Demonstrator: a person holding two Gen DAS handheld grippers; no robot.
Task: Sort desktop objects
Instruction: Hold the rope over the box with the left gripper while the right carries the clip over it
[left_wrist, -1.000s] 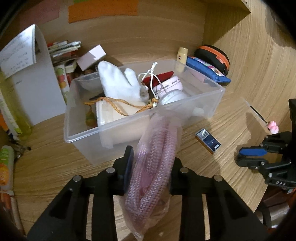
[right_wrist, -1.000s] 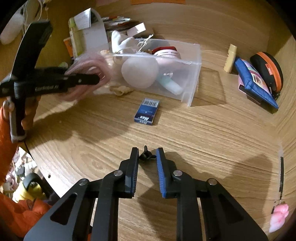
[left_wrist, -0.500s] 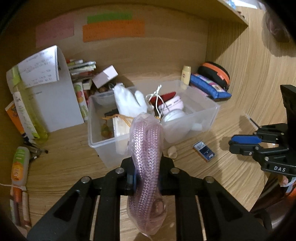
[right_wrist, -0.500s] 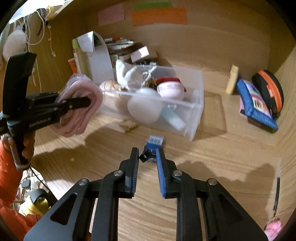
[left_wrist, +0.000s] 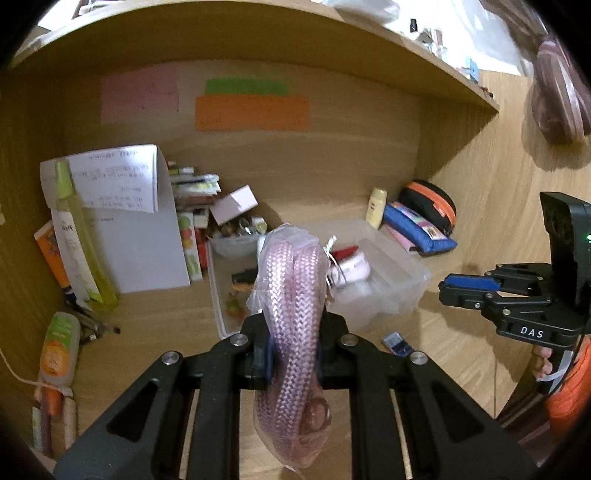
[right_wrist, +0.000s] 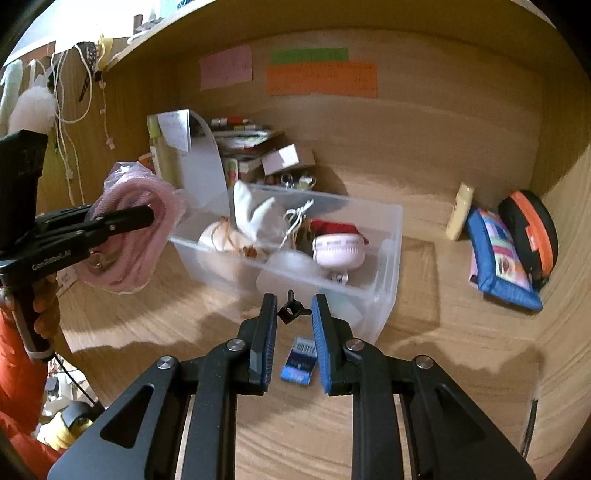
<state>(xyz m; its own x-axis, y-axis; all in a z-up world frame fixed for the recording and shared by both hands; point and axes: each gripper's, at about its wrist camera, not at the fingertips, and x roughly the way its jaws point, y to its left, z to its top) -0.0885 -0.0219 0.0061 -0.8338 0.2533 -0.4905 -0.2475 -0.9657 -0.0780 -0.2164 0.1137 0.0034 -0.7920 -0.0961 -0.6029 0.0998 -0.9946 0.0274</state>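
My left gripper (left_wrist: 293, 347) is shut on a bagged coil of pink braided cable (left_wrist: 291, 332) and holds it high above the desk, in front of the clear plastic bin (left_wrist: 402, 291). From the right wrist view the cable (right_wrist: 129, 236) hangs left of the bin (right_wrist: 384, 295). The bin holds a white glove (right_wrist: 251, 210), a round pink-white case (right_wrist: 338, 249) and cords. My right gripper (right_wrist: 293, 314) is shut on a small black binder clip (right_wrist: 290, 312), above a small blue box (right_wrist: 299, 360) lying on the desk.
A blue pouch (right_wrist: 498, 254), an orange-black case (right_wrist: 532, 232) and a cream bottle (right_wrist: 460, 212) lie at the right. Papers, books and a white box (left_wrist: 236, 201) stand behind the bin. A green-orange tube (left_wrist: 59, 347) lies at the left.
Both grippers have risen and pulled back from the bin. The left carries the pink cable upward; the bin and blue box look smaller and farther.
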